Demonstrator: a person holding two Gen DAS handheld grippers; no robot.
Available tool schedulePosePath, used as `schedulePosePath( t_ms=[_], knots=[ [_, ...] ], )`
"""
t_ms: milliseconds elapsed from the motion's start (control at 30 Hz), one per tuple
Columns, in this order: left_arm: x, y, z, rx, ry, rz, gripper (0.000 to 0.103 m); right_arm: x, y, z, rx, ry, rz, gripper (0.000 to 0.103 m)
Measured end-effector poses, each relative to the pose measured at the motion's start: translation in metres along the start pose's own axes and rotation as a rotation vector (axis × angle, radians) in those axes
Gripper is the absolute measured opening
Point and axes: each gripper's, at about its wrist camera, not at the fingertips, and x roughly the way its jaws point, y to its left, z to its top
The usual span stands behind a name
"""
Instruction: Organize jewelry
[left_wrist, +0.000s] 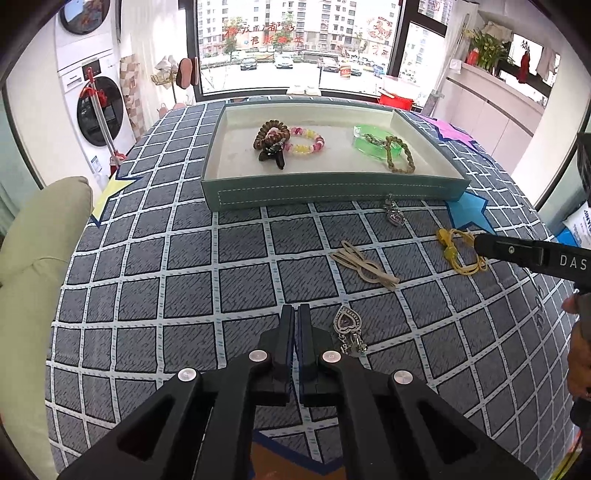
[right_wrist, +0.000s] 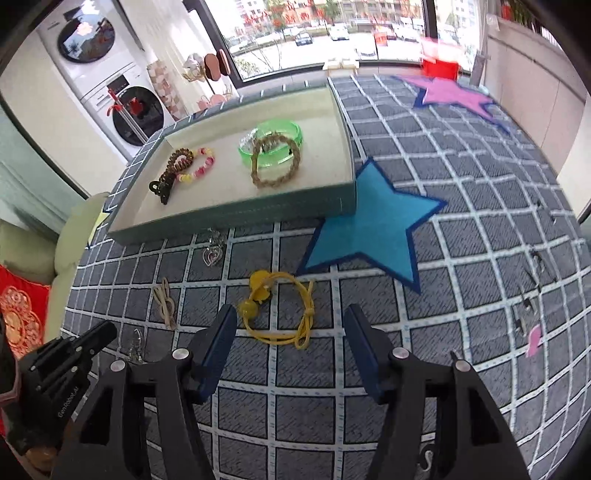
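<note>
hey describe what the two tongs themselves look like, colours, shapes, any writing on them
Both are matte black plastic with angular, cut-out link arms joined by round silver pins. The left tongs have flat black fingers with dark blue inner pads. The right tongs show broader blue pads. White lettering reads "DAS" on the right one's side in the left view; "GenRobot.AI" marks the left body in the right view.

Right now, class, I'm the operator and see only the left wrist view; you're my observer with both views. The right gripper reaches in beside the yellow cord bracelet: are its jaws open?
Observer: Yes. The right gripper has its jaws wide apart, holding nothing.
Operator: Where is the bracelet relative to it?
Observer: The yellow cord bracelet lies flat on the cloth just ahead, roughly centred between the jaws.
Operator: Anything farther right?
Observer: Right of the blue star lie small metal pieces and a pink piece.
</note>
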Motion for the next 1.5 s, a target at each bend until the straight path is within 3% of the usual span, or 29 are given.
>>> schedulePosePath(
  t_ms=[300, 400, 533, 867, 1067, 1267, 1500],
  knots=[
    [-0.001, 0.004, 0.000, -0.029, -0.002, -0.021, 0.015, 0.003, -0.005, 0.000, 0.022, 0.003, 0.002, 0.064],
    [-0.004, 0.003, 0.000, -0.031, -0.022, 0.003, 0.015, 0.002, -0.005, -0.001, 0.026, -0.001, 0.008, 0.066],
    [-0.006, 0.010, 0.000, -0.090, -0.034, -0.094, 0.015, -0.002, -0.005, -0.001, 0.025, -0.014, 0.014, 0.072],
    [-0.024, 0.010, 0.002, -0.093, -0.121, -0.062, 0.015, -0.005, -0.002, -0.003, 0.033, -0.023, 0.026, 0.072],
    [-0.029, 0.004, 0.002, -0.069, -0.130, -0.070, 0.015, -0.007, -0.002, -0.004, 0.037, -0.029, 0.027, 0.072],
    [-0.035, 0.004, 0.002, -0.062, -0.149, 0.000, 0.015, -0.013, -0.002, -0.005, 0.035, -0.038, 0.031, 0.072],
    [-0.045, 0.006, 0.002, -0.068, -0.168, -0.003, 0.016, -0.017, 0.000, -0.007, 0.046, -0.047, 0.041, 0.072]
  ],
)
